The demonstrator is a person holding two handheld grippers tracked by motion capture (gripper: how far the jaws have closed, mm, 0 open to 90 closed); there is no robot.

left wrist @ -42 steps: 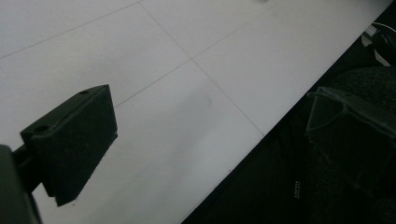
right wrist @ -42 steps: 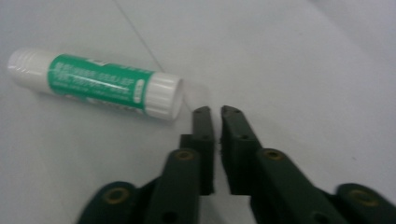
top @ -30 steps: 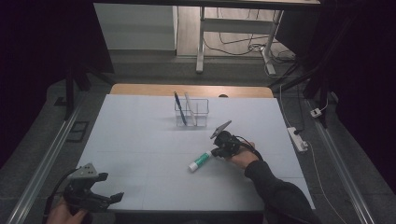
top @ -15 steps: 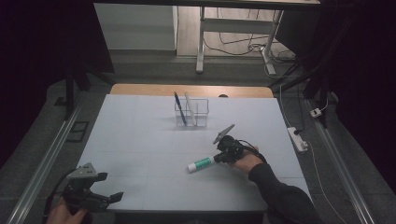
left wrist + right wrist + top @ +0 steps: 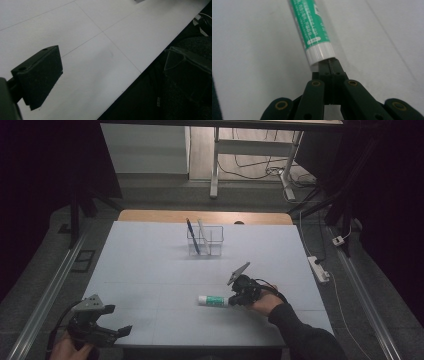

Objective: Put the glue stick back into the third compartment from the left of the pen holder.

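A green and white tube (image 5: 212,299) lies flat on the white table (image 5: 150,265), right of the middle, with its length running left to right. My right gripper (image 5: 234,301) is at the tube's right end. In the right gripper view its jaws are pressed together, and my right gripper (image 5: 329,62) touches the white end of the tube (image 5: 312,27) with nothing between its jaws. My left gripper (image 5: 117,320) hovers at the table's near left corner. In the left gripper view my left gripper (image 5: 112,60) has its jaws spread wide over the table's front edge and holds nothing.
A clear holder (image 5: 205,241) stands at the back middle with a blue pen (image 5: 192,235) and a pale stick (image 5: 203,234) leaning in it. A power strip (image 5: 319,268) lies on the floor past the right edge. Open white surface lies between the holder and the tube.
The right gripper and the tube have shifted toward the near edge, and the tube has turned to lie more level. The left gripper has slid slightly nearer the front corner.
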